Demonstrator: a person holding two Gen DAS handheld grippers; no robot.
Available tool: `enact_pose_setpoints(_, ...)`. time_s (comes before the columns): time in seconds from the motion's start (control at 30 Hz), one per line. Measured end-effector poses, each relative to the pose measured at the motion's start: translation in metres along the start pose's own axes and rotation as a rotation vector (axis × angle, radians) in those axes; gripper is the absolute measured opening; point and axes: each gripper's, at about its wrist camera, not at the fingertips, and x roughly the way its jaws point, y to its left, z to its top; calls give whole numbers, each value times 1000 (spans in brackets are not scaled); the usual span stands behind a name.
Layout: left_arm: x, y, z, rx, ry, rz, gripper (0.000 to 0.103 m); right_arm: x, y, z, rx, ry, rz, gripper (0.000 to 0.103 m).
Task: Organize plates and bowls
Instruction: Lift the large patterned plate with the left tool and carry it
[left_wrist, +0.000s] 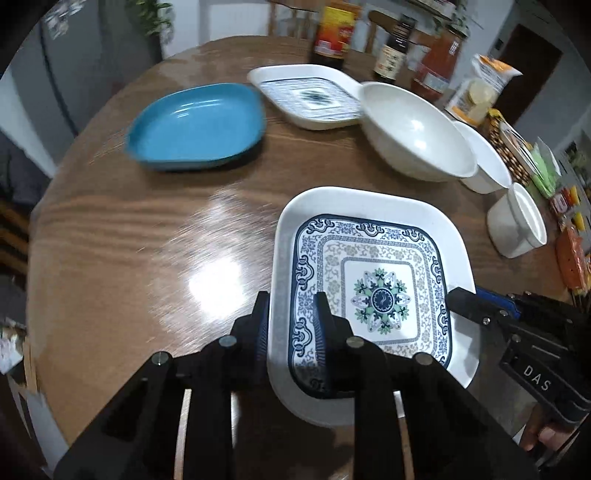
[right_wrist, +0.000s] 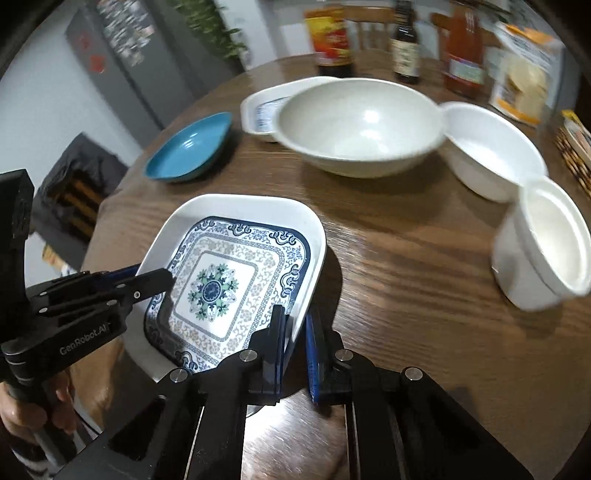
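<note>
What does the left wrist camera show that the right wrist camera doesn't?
Only the left wrist view shows the far patterned dish whole, and the left gripper astride the near patterned plate. Only the right wrist view shows the fridge with magnets and the right gripper on that plate's rim. Both show the blue dish and big white bowl.

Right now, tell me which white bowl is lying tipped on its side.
The small white bowl nearest the table's right edge: its opening faces sideways, while the large cream bowl and medium white bowl sit upright.
</note>
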Motion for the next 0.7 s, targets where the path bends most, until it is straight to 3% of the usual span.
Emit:
enact_pose_setpoints(0.17,2,19,-9,-81,11,13,30,13,8,2,-24,43,21,17)
enact_pose_setpoints(0.23,-6,21,-10,-88,-9,28,52,3,6,3,-37,26,22,19)
enact_pose_setpoints(0.33,-24,26,-3,-103,-76,57,65,-17,-8,16,-20,-8,28,23)
enact_pose_setpoints(0.43,-33,25,19,-118,-122,34,71,-39,-14,39,-20,-75,17,37)
enact_pose_setpoints(0.5,-36,21,43,-132,-147,10,75,-53,-19,57,-20,-121,16,55)
enact_pose_setpoints(0.6,-39,13,77,-119,-200,-7,80,-62,-22,94,-34,-179,-13,57)
enact_pose_setpoints(0.7,-28,6,118,-110,-203,-17,83,-55,-30,132,-22,-175,-12,56)
